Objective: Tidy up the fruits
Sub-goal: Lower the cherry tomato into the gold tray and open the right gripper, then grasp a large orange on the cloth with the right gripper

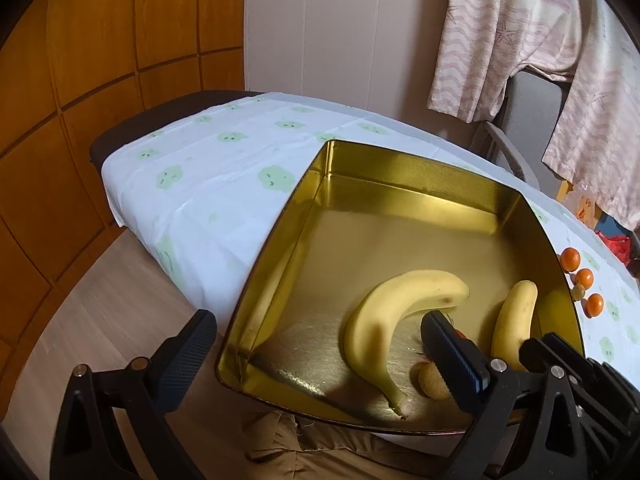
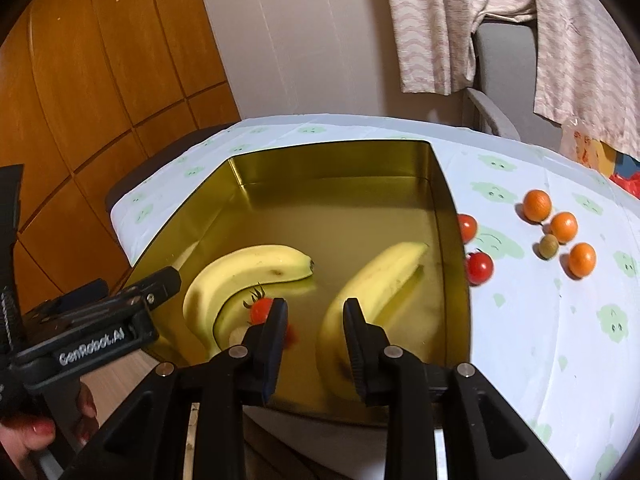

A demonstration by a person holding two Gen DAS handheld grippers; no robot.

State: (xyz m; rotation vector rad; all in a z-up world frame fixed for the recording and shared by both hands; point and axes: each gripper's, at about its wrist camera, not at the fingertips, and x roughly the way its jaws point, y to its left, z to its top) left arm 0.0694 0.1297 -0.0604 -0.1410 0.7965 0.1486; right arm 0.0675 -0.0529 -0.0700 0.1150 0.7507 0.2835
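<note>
Cherry tomato (image 2: pixel 262 308) half-hidden behind tongs (image 2: pixel 314 312)

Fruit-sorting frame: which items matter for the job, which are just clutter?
Job: gold metal tin; two yellow bananas and a red cherry tomato inside it; on the white cloth, two more tomatoes, three small oranges, one brownish round fruit.
Lying about: pink patterned hanging garments; grey chair; red bag.

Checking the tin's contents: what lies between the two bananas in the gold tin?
In the right wrist view, a cherry tomato sits between the left banana and the right banana, on the gold tin floor, tucked into the left banana's curve.
</note>
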